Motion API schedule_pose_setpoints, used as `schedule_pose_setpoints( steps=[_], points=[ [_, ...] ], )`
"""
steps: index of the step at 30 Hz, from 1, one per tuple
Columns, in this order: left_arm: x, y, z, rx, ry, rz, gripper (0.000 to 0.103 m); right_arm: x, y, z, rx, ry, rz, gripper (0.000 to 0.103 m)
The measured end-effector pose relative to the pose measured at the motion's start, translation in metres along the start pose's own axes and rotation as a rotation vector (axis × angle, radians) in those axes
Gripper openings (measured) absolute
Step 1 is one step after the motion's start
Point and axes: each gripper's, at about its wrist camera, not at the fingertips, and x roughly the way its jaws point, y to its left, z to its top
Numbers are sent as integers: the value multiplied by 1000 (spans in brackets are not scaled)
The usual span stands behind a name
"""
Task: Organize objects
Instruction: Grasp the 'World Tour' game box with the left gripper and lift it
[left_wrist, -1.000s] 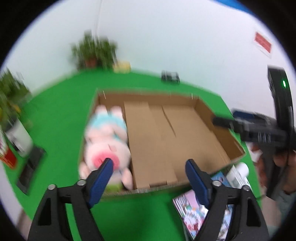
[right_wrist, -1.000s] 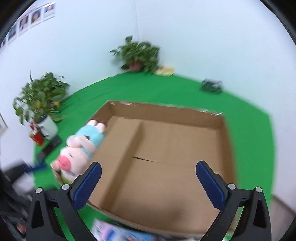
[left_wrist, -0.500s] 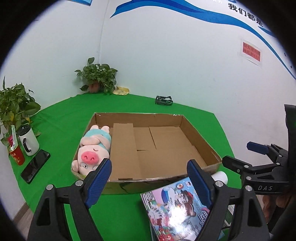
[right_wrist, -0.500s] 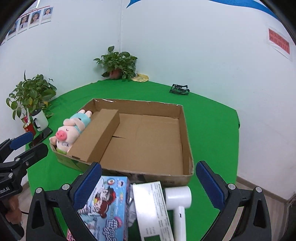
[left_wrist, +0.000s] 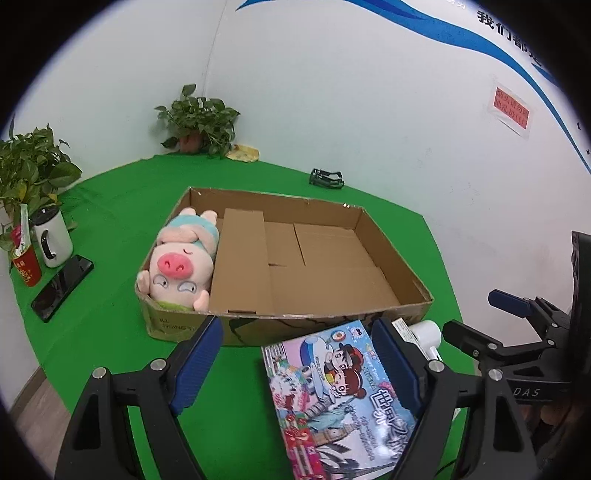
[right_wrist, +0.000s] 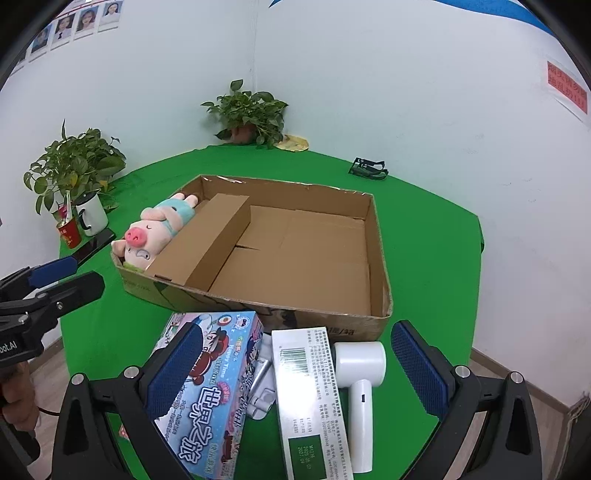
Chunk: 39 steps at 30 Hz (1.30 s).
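Both tongs, left (left_wrist: 291, 360) and right (right_wrist: 297, 371), hang spread apart and empty above the desk's (right_wrist: 424, 206) near edge. There, just outside the cardboard box (right_wrist: 376, 254), lie a colourful picture box (right_wrist: 218, 373), a white carton (right_wrist: 310, 391) and what seems a white hair dryer (right_wrist: 360, 376). The plush pig (left_wrist: 181, 254) lies in the box's narrow left compartment.

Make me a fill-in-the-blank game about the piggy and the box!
1. The plush pig lies inside the cardboard ____.
2. The tablecloth is colored ____.
3. The white hair dryer lies ____ the cardboard box, on the cloth.
4. Both the left hand-held gripper and the right hand-held gripper are ____, holding nothing.

Missing words: box; green; outside; open
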Motion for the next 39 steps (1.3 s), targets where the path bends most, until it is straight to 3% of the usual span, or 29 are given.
schedule_pose_setpoints(
  steps=[8, 16, 20, 24, 30, 34, 39],
  points=[
    [17, 11, -15, -26, 99, -72, 82, 15, 11, -10, -46, 43, 97, 103],
    [48, 53, -35, -124, 249, -125, 82, 34, 31, -24, -52, 143, 227, 102],
    [60, 75, -42, -161, 303, -243, 82, 44, 49, -35, -53, 208, 340, 102],
    [65, 85, -46, -155, 328, -295, 82, 59, 59, -56, 29, 297, 476, 102],
    [95, 95, -61, -155, 430, -329, 82, 71, 79, -76, 56, 338, 479, 98],
    [104, 92, -72, -205, 481, -439, 81, 75, 95, -77, 21, 335, 448, 91],
    [96, 68, -83, -157, 501, -529, 81, 81, 90, -76, 15, 353, 399, 89]
  ],
)
